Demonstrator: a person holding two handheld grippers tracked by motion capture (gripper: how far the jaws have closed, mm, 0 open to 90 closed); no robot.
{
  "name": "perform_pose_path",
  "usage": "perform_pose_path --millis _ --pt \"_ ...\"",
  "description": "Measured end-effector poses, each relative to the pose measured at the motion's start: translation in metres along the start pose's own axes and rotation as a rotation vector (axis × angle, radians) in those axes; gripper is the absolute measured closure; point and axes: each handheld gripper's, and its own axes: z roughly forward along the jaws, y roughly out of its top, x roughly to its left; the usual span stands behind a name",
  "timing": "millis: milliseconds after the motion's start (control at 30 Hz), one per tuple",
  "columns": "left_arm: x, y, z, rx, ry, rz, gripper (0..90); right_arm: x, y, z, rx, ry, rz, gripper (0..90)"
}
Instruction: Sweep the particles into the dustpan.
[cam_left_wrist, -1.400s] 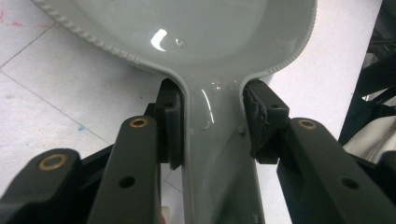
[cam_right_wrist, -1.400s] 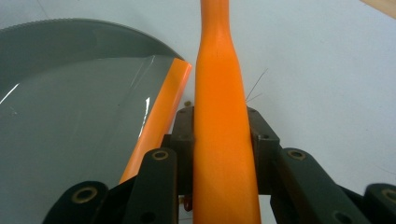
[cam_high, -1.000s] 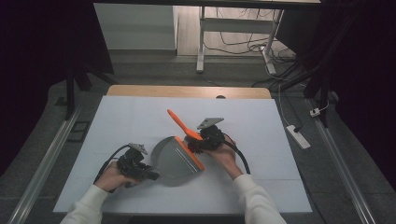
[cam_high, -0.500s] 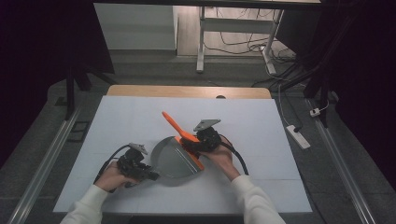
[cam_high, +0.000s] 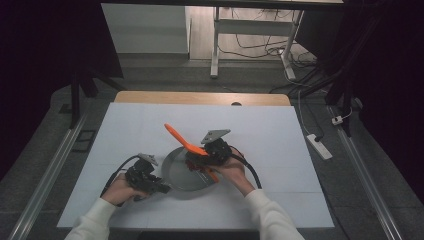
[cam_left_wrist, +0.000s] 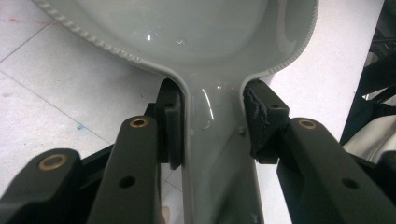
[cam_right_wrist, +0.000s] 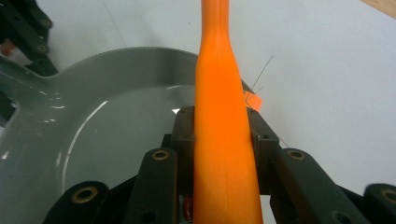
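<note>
On the white bench (cam_high: 280, 150), the left hand-held gripper (cam_left_wrist: 212, 119) is clamped on the grey dustpan (cam_high: 186, 170) handle while the right hand-held gripper (cam_right_wrist: 223, 133) grips the orange brush (cam_right_wrist: 222, 116) over it, so I'd keep the pan flat and sweep gently.

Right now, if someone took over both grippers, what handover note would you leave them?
Left gripper: shut on the grey pan's handle, steadying it on the white table.
Right gripper: shut on the orange spatula, gripped along its handle, one end raised toward the far side, the other down at the pan.
Done: both things are gripped.
Left: whatever work the spatula does in the pan; no food is visible inside.
</note>
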Motion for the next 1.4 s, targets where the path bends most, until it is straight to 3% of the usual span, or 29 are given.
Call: perform_pose_path --millis 333,467,700,1067,1267,1400 --pt "0.0 0.0 0.0 -0.001 0.002 0.0 61.3 0.003 0.002 -0.002 -0.008 -0.005 -0.001 70.1" --pt "0.0 0.0 0.0 0.0 0.002 0.001 61.3 -0.004 0.003 -0.014 -0.06 -0.029 0.029 70.1" --pt "0.0 0.0 0.0 0.001 0.002 0.001 61.4 -0.019 -0.003 -0.024 -0.073 -0.082 0.097 70.1" --pt "0.0 0.0 0.0 0.001 0.002 0.0 61.4 -0.035 -0.016 -0.021 -0.026 -0.151 0.147 70.1" --pt "0.0 0.0 0.0 0.001 -0.001 -0.001 61.4 -0.037 -0.023 -0.02 -0.008 -0.151 0.166 70.1" --pt "0.0 -0.001 -0.001 0.001 -0.001 0.0 61.4 -0.033 -0.029 -0.022 0.012 -0.153 0.155 70.1"
